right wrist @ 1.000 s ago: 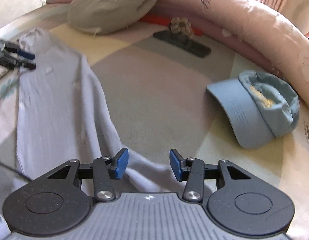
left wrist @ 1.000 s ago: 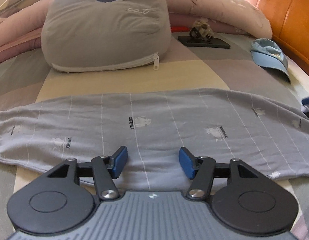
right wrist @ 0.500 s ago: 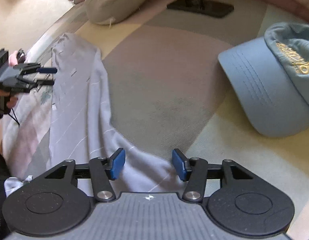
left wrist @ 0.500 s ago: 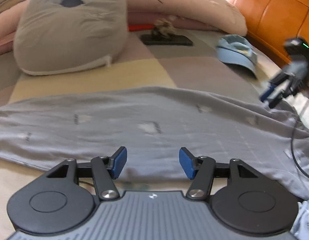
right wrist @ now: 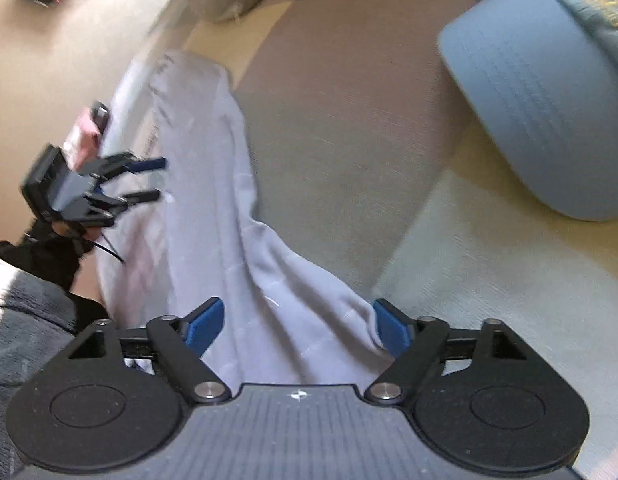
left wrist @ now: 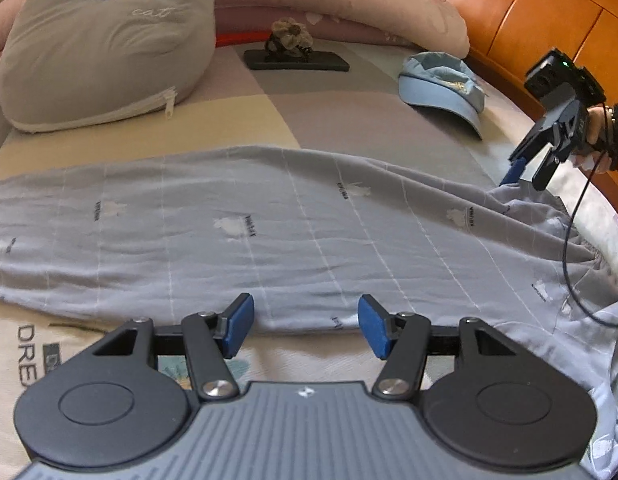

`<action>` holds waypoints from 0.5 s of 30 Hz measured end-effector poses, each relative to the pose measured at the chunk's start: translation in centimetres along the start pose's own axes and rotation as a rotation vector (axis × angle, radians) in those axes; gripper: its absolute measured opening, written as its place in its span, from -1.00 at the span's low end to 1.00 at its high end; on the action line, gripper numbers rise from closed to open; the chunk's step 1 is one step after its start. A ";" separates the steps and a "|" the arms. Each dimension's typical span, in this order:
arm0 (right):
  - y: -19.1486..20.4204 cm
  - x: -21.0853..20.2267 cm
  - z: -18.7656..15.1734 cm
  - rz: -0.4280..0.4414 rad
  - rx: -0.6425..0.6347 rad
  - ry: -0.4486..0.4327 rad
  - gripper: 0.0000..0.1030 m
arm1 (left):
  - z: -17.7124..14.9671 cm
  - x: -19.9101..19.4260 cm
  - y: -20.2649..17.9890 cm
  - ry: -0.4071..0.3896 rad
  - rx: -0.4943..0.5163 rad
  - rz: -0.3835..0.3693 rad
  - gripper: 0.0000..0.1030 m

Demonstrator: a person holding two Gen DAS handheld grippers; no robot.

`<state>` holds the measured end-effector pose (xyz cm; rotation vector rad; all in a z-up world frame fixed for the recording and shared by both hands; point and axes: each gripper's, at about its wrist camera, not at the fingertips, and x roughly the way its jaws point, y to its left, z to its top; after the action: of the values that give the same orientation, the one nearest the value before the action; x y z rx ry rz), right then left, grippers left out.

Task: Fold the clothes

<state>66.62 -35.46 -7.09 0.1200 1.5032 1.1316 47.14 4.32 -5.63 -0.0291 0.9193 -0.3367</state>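
Our left gripper (left wrist: 305, 330) hovers with fingers parted and empty at the garment's (left wrist: 269, 232) near hem, likely to pinch it. Our right gripper (right wrist: 297, 326) is spreading its fingers astride the bunched end, pads not pressing. The garment lies lengthwise across the bed (left wrist: 237, 112). Only the left view shows the pillow (left wrist: 109, 40) at 11 o'clock; both show the cap (right wrist: 541, 92).

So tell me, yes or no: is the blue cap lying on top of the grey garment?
No. The blue cap sits on the bedspread, apart from the grey garment.
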 end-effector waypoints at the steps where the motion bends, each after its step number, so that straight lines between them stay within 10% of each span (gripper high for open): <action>1: 0.1 0.5 0.5 0.030 -0.002 -0.010 0.83 | 0.2 0.0 -0.2 -0.006 0.008 -0.009 0.13; 6: 0.0 2.3 2.6 0.134 0.001 -0.042 0.80 | 0.4 0.2 -0.9 -0.013 0.021 -0.034 0.14; 11: -2.0 0.7 -0.1 0.109 0.120 -0.045 -0.03 | -0.6 0.7 0.0 0.013 -0.010 -0.033 0.13; 15: -0.8 1.2 -1.2 0.060 0.098 -0.065 -0.07 | -0.3 1.2 -0.2 0.005 -0.010 -0.041 0.14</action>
<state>65.72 -35.82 -8.66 0.2686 1.5055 1.0912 47.52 3.84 -6.67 -0.0563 0.9261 -0.3699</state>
